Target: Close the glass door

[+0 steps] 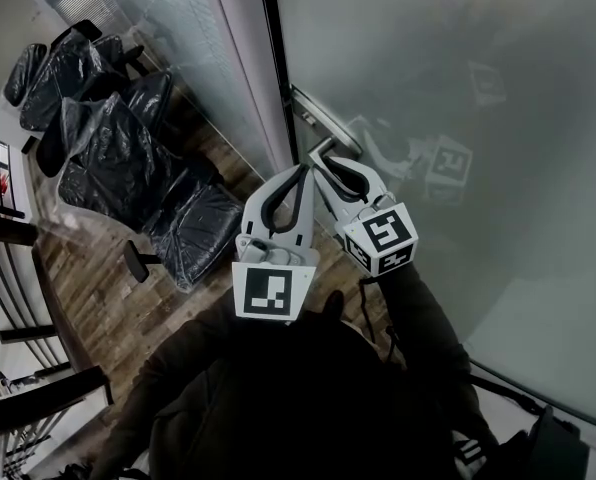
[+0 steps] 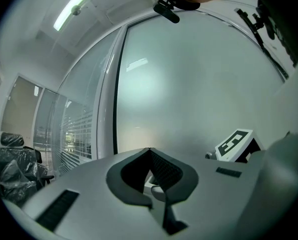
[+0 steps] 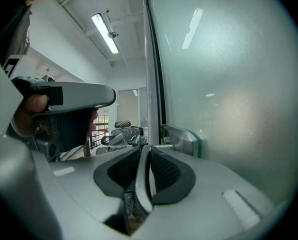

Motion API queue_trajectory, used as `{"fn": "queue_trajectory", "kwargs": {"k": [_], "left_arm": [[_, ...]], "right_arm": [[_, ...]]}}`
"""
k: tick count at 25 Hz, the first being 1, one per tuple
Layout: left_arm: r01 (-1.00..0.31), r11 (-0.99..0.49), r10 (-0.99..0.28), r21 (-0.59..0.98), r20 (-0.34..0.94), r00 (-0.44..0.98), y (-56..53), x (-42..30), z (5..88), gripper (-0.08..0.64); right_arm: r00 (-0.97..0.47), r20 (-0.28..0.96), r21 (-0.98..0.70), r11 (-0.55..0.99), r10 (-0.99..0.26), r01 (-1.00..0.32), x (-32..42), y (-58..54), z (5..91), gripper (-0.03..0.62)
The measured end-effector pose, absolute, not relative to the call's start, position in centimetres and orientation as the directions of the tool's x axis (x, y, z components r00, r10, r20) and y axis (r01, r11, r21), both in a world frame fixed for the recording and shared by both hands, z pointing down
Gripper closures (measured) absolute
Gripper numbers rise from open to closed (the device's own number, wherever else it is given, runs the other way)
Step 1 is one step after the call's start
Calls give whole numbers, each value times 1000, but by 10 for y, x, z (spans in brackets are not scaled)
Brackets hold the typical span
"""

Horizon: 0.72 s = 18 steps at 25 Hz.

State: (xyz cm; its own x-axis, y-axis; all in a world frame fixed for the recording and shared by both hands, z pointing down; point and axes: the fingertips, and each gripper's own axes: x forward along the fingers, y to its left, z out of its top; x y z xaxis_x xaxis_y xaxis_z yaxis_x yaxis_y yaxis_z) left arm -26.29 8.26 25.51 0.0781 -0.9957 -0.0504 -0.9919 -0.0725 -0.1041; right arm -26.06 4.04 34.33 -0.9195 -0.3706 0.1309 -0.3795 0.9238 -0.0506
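Note:
The frosted glass door (image 1: 448, 88) fills the right of the head view, and its dark edge (image 1: 274, 58) lies against a pale frame post. A metal lever handle (image 1: 323, 118) sticks out near that edge. My right gripper (image 1: 321, 160) is shut on the end of this handle; in the right gripper view a silver strip (image 3: 141, 176) of it sits pinched between the pads, with the handle's mount (image 3: 181, 136) just beyond. My left gripper (image 1: 300, 172) hangs beside the right one with its tips touching, shut on nothing, facing the frosted pane (image 2: 189, 84).
Several office chairs wrapped in black plastic (image 1: 108, 138) stand on the wooden floor (image 1: 98, 278) to the left, behind a fixed glass panel (image 1: 218, 58). A dark railing (image 1: 18, 228) runs along the far left. A person's dark sleeves (image 1: 308, 398) fill the bottom of the view.

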Motion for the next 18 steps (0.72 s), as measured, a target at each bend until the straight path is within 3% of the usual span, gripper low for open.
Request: {"fn": "queue_trajectory", "kwargs": {"k": [18], "left_arm": [[-994,-39,-998,-107,-44,44,91,-270,257,563]], "right_arm": [[-915,150,-59,921,-374,-385,-260,41,346,528]]}}
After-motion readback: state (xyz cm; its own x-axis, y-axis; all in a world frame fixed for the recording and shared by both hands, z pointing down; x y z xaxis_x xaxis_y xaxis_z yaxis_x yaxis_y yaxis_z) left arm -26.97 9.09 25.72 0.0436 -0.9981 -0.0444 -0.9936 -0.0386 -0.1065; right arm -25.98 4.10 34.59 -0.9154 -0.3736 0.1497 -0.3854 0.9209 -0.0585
